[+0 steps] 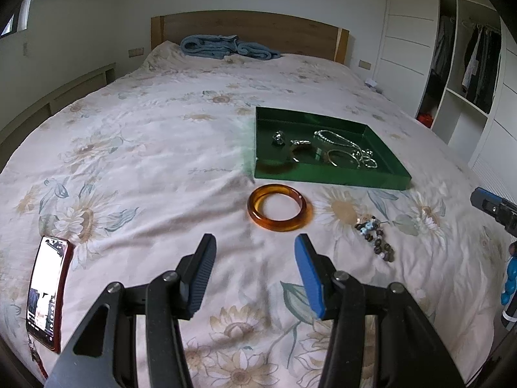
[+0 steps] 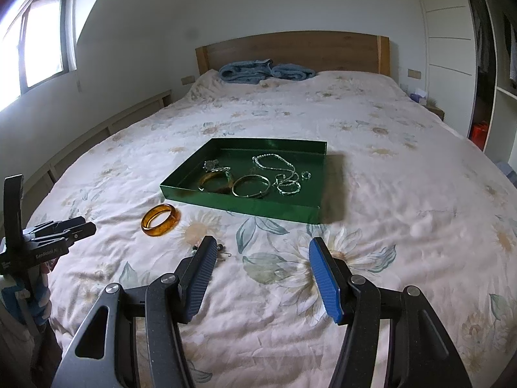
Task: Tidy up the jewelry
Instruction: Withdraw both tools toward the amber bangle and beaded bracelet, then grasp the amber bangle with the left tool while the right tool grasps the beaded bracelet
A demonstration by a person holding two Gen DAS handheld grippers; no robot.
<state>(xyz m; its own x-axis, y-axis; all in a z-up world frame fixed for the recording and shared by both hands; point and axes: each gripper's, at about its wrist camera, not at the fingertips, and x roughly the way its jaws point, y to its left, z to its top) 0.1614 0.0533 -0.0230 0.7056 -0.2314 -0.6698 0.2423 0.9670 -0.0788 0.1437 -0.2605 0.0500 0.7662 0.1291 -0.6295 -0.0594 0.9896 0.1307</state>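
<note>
Right now both my left tongs [image 1: 255,242] and right tongs [image 2: 261,245] stand released, empty. At twelve o'clock from the left pair, the amber bangle [image 1: 278,208] lies on the bed [image 1: 145,148]: rigid, glossy, probably slippery; I'd pinch across its rim. Beaded bracelet [image 1: 376,234] at two o'clock, limp. Green tray [image 1: 329,177] beyond.

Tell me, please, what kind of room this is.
Most likely a bedroom in a home. A large bed with a flowered cover and a wooden headboard fills the view, and an open wardrobe with hanging clothes stands beside it.
</note>
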